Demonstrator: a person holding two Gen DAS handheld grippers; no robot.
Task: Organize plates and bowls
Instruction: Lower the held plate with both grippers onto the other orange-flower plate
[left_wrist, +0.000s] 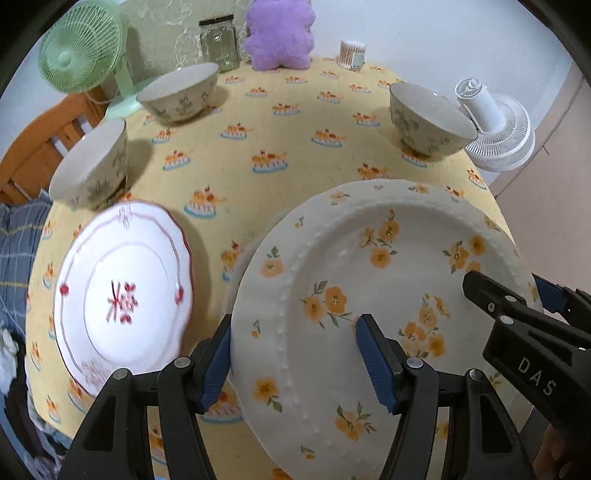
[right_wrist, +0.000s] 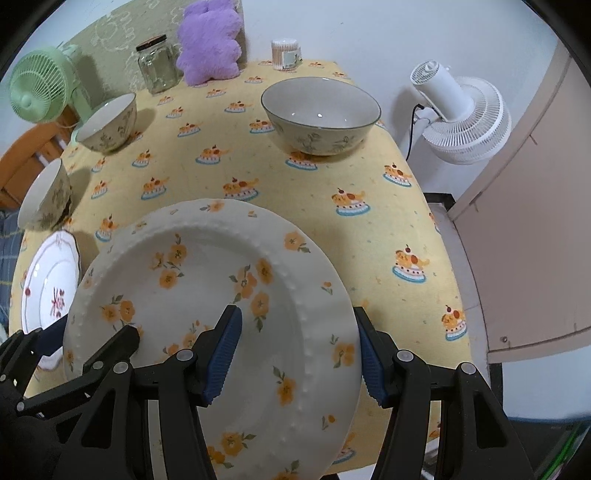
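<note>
Above the yellow tablecloth (left_wrist: 258, 122), the yellow-flowered plate (left_wrist: 369, 295) is pinched at opposite rims by left gripper (left_wrist: 295, 363) and right gripper (right_wrist: 299, 350), and should be lowered level onto the red-patterned plate (left_wrist: 122, 295) at nine o'clock.

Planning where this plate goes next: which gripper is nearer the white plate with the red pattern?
Left. The left gripper grips the yellow-flower plate on the rim beside the red-patterned plate. The right gripper grips the opposite rim, on the far side.
</note>
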